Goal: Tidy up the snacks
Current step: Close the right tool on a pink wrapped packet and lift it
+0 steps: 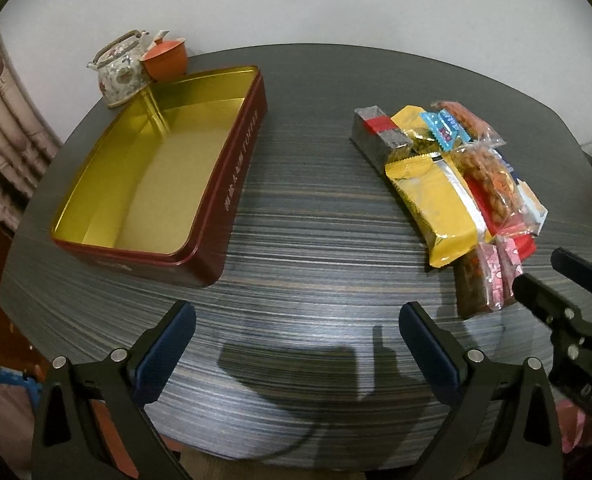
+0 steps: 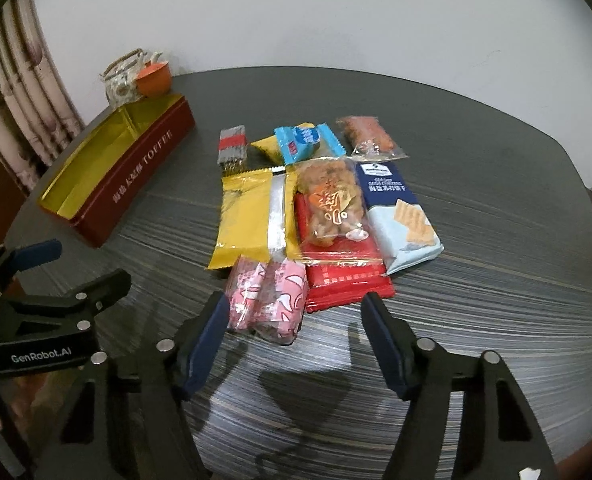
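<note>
Right tongs: hanging spread and empty, pink snack packet lying just beyond, nearer this hand. Left tongs: hanging spread and empty; tin sitting far left.

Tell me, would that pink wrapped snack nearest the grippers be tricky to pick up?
Probably a little. The pink snack pack has glossy, crinkled film, so it may slip or crumple. It looks small and probably light, and it lies flat, so rolling seems unlikely.

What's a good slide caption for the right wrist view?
Open right gripper poised over the pink packets at the near edge of a snack pile, toffee tin waiting empty to the left.
</note>
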